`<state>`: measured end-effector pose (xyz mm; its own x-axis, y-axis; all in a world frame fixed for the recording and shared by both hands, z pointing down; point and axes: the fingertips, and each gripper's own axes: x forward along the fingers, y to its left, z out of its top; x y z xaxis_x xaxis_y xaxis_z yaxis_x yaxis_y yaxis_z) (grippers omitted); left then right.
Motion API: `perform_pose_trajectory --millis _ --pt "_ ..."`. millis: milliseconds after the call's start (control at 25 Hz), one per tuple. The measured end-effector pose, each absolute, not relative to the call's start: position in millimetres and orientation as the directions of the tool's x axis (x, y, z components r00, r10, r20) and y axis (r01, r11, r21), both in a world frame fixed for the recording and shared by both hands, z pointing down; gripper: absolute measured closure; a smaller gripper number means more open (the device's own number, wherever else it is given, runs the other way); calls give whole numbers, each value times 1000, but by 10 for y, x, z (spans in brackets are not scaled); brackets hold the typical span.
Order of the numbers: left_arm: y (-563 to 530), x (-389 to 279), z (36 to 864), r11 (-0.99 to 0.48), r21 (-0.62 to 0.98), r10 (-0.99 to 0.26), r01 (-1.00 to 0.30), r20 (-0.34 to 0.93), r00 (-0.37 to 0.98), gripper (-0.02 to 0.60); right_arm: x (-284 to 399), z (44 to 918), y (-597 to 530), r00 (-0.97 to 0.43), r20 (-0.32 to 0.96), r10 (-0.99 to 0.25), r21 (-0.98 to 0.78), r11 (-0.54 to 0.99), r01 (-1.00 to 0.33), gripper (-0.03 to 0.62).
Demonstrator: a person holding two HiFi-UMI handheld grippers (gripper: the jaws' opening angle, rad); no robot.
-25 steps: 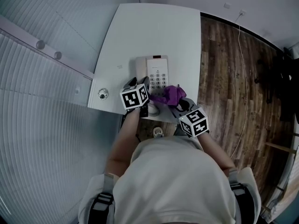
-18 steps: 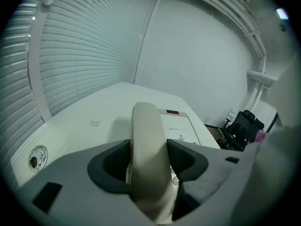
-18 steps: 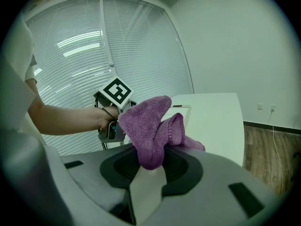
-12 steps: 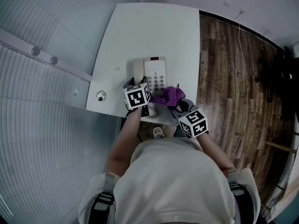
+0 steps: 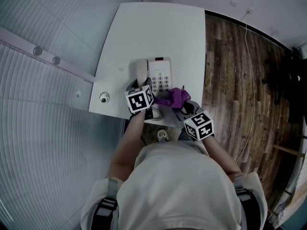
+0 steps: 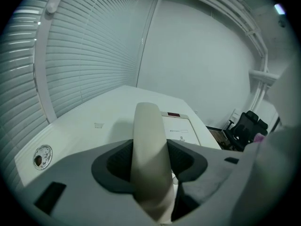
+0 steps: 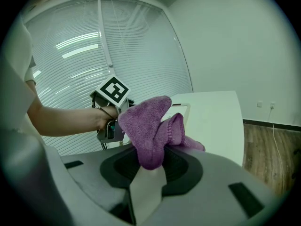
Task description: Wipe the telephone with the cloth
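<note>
One white table (image 5: 158, 28), telephone (image 5: 160, 75) on it, wood floor (image 5: 230, 80), window blinds (image 5: 38, 143)

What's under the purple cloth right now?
The cloth, clamped in the right hand-held gripper, covers the near right corner of the telephone. The keypad shows beside it; whether the cloth touches the telephone cannot be seen.

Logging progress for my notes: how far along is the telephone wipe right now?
Done: the right claw is shut on the purple cloth and the left claw on the handset. In hand: the cloth hangs over the telephone's near right corner, beside the keypad. Left: the wiping itself; how much is already wiped doesn't show.
</note>
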<state>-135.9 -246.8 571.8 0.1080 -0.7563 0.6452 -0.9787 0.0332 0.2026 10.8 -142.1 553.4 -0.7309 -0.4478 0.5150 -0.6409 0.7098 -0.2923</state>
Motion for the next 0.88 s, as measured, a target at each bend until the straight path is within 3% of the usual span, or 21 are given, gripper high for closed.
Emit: perform_pose_trajectory --millis 480,880 --pt "-2150 -1424 5574 38 353 -790 -935 584 188 362 218 5408 -1452 -712 497 -496 -279 685 -673 468" --pt "-1828 -1318 5359 -47 586 -836 -809 420 353 362 201 5273 -1517 -712 455 -535 -293 665 -687 467"
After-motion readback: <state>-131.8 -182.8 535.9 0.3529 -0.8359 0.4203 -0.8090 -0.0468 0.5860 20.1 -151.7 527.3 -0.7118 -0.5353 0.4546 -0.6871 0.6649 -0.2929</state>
